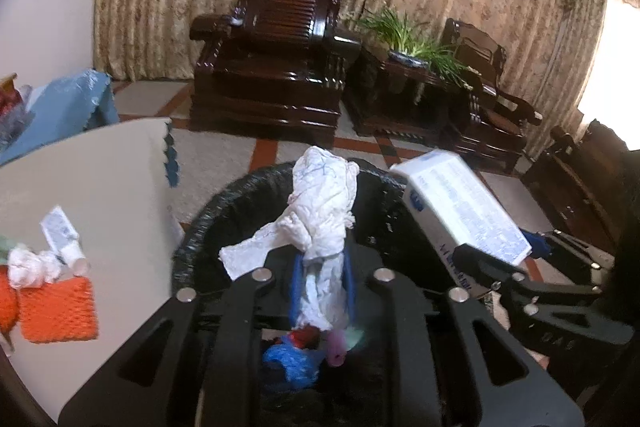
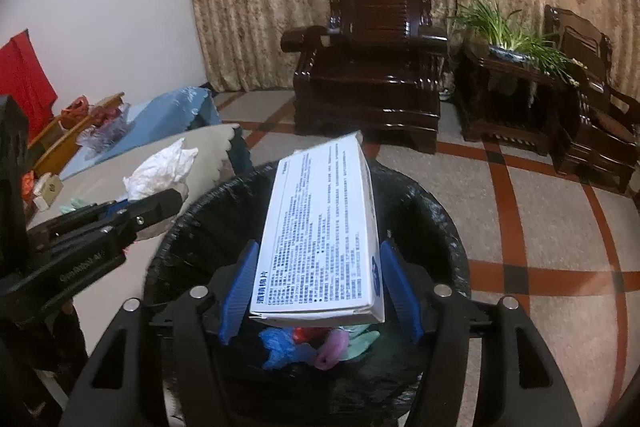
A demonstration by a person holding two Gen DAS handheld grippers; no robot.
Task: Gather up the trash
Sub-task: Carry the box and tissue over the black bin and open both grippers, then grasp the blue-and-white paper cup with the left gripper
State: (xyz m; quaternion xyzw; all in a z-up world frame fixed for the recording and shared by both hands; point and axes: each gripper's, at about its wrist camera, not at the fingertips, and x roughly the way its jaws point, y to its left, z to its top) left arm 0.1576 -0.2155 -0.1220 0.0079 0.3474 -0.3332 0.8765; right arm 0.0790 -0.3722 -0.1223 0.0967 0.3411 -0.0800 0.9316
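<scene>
Trash first: a crumpled white tissue wad (image 1: 324,223) sits pinched between the blue pads (image 1: 297,287) of the left gripper (image 1: 322,287), jaws drawn in close on the paper, and the whole thing hangs right over the black-lined bin (image 1: 208,223). Left wrist view shows this gripper pointing forward and slightly down over the bin's near rim, with colourful scraps (image 1: 296,355) lying at the bottom of the bin (blue, red and pink, too blurred to name). Over on the table (image 1: 100,163), near its left edge, lie another tissue ball (image 1: 30,267), a small white tube (image 1: 64,239) and an orange knitted mat (image 1: 58,309). At the right of this view the right gripper (image 1: 536,247) reaches in with a white printed box (image 1: 464,207) tilted above the bin's far right rim.

Switching to the right wrist view: the box (image 2: 324,231) rests between the right gripper's (image 2: 320,287) blue pads (image 2: 240,287). There is a sliver of gap on the right side, so I can't say whether the jaws are truly clamped. The box slopes up and away over the bin (image 2: 440,215). The left gripper (image 2: 156,205) comes in from the left, level, with its tissue (image 2: 160,169) showing above its tip, by the table's (image 2: 104,183) right edge.
</scene>
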